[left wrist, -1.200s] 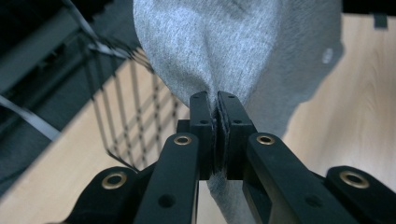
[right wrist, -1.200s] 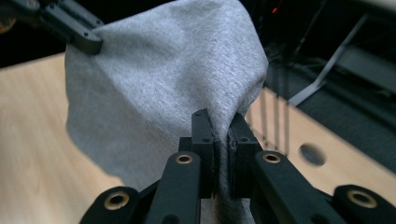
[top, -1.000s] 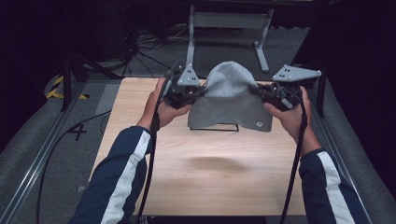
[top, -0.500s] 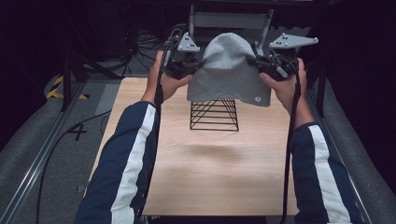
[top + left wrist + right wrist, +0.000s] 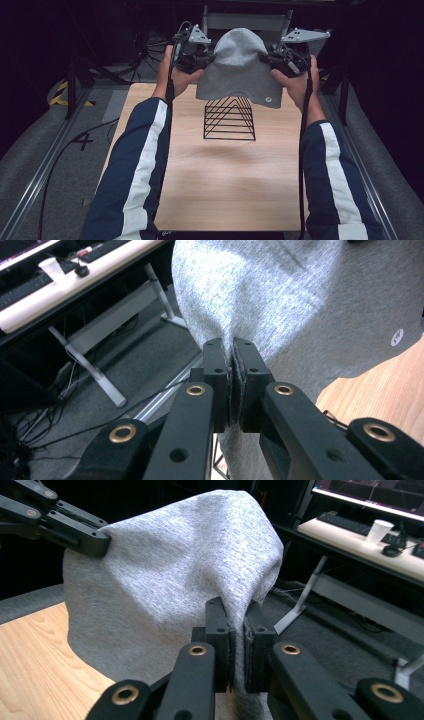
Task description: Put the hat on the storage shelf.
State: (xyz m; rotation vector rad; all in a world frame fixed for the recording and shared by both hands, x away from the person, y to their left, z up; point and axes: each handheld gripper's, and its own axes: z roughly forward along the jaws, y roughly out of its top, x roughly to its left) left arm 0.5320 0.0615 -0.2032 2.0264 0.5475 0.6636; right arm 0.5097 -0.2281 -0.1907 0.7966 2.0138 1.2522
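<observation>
You hold the grey cloth [image 5: 239,67] up in the air between your two grippers, above the far part of the wooden table [image 5: 220,185]. Your left gripper [image 5: 204,59] has its jaws clamped together on the cloth's left edge; in the left gripper view the fabric is pinched in the narrow seam between the two black pads [image 5: 216,371], with the rest of the cloth [image 5: 270,295] spreading up and to the right of the grip. Your right gripper [image 5: 272,59] has its jaws clamped on the cloth's right edge; in the right gripper view a fold of fabric is squeezed between the pads [image 5: 218,625], and the cloth [image 5: 165,585] billows to the left toward the other gripper, which grips the far corner [image 5: 95,542]. From the high view the cloth forms a rounded dome at the top and hangs down with a roughly straight lower hem; a small round white mark [image 5: 269,99] sits near its lower right corner. The hem hangs above a black wire rack [image 5: 229,120], which stands on the table just beneath the cloth and is clear of it. Both of your forearms, in dark blue sleeves with a white stripe [image 5: 145,150], reach forward over the table.
</observation>
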